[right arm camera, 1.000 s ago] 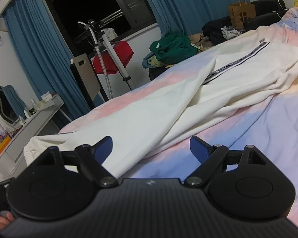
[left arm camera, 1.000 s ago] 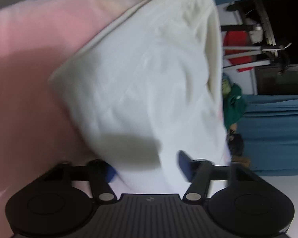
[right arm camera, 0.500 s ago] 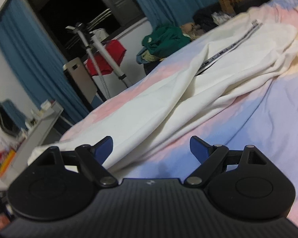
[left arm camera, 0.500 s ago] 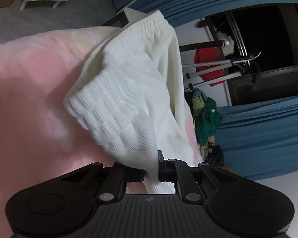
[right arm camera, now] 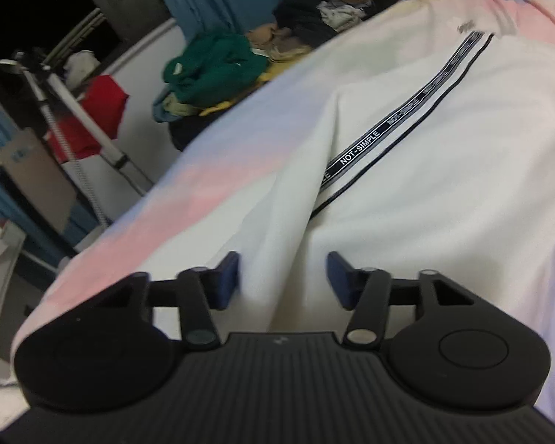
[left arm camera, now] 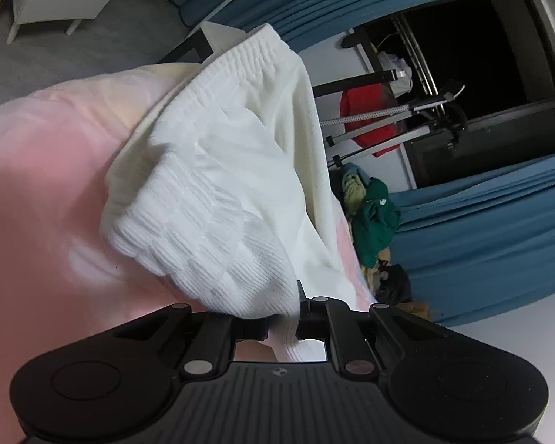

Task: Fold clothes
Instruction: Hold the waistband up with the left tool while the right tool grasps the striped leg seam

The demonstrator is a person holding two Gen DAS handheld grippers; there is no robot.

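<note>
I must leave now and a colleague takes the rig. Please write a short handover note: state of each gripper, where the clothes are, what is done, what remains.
Left gripper: shut on the ribbed cuff of the white trousers.
Right gripper: jaws have just been closing around a fold of a trouser leg; a gap still shows, no grip yet.
Trousers lie stretched on the pink bedspread, unfolded.
Left to do: secure the right grip, then fold.

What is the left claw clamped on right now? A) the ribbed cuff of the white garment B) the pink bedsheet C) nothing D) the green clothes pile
A: in the left wrist view the left claw is shut on the ribbed cuff of the white garment, lifting it above the pink bedsheet.
</note>
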